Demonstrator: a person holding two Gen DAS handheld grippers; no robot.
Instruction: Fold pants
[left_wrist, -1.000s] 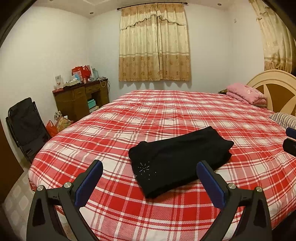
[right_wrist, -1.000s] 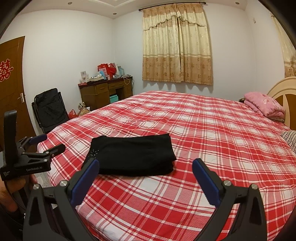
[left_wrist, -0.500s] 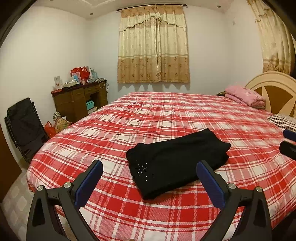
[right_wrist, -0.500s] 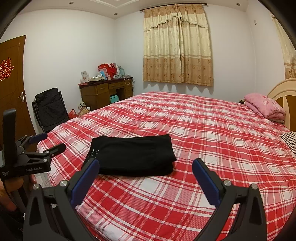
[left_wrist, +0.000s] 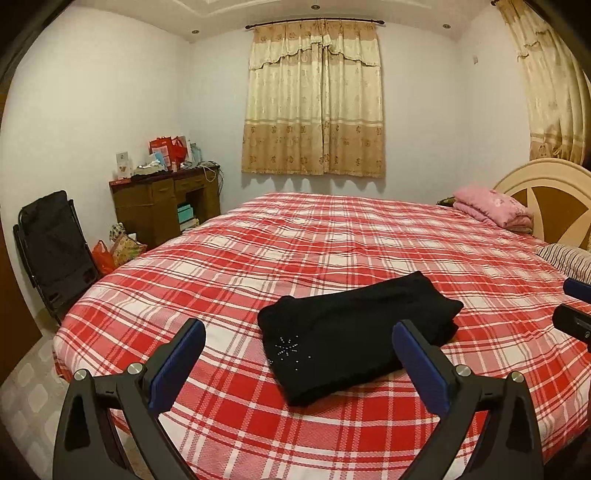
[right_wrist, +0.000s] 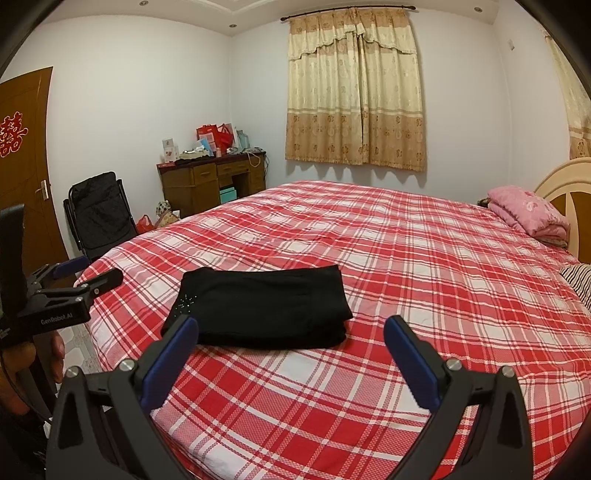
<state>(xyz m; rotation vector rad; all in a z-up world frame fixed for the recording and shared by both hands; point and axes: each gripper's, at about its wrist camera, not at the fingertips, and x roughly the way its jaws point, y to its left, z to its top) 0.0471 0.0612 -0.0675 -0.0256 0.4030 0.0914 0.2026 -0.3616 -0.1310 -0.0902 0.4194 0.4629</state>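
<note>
Both tongs are spread wide and holding nothing, hanging off the near edge of the bed (left_wrist: 332, 236). From the left wrist cam, my left gripper (left_wrist: 299, 354) has the folded black pants (left_wrist: 354, 332) dead ahead, long axis slanting up to the right. On the right wrist cam, my right gripper (right_wrist: 291, 350) sees the pants ahead and slightly left, long axis running across. Honestly the fold looks finished, and neither side looks clearly nearer.

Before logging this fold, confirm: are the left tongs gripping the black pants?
No: the left tongs stand open above the bed, apart from the folded black pants.
</note>
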